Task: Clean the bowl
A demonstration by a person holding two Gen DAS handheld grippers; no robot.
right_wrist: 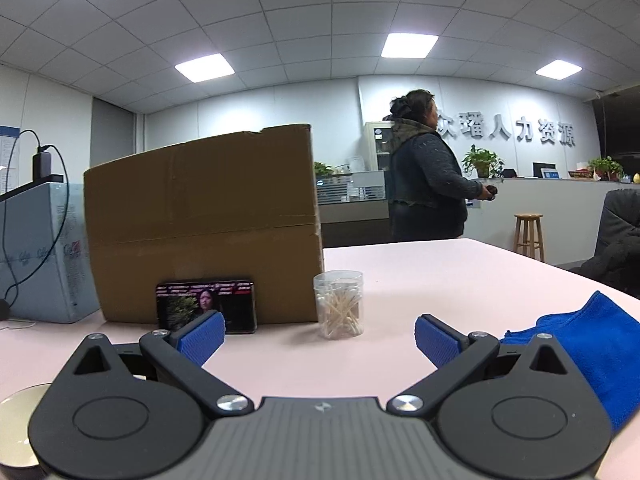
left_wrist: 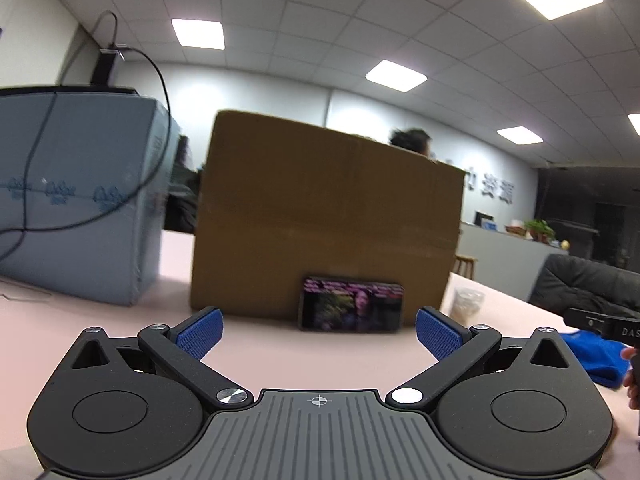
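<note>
The bowl shows only as a pale rim at the lower left of the right wrist view, partly hidden behind my right gripper's body. A blue cloth lies on the pink table to the right of my right gripper, which is open and empty. The cloth also shows in the left wrist view, at the right edge. My left gripper is open and empty, low over the table, facing a cardboard box. The other gripper's black body shows at the right edge of the left wrist view.
A large cardboard box stands ahead, with a phone propped against it. A clear jar of cotton swabs stands right of the box. A pale blue box with cables stands left. A person stands beyond the table.
</note>
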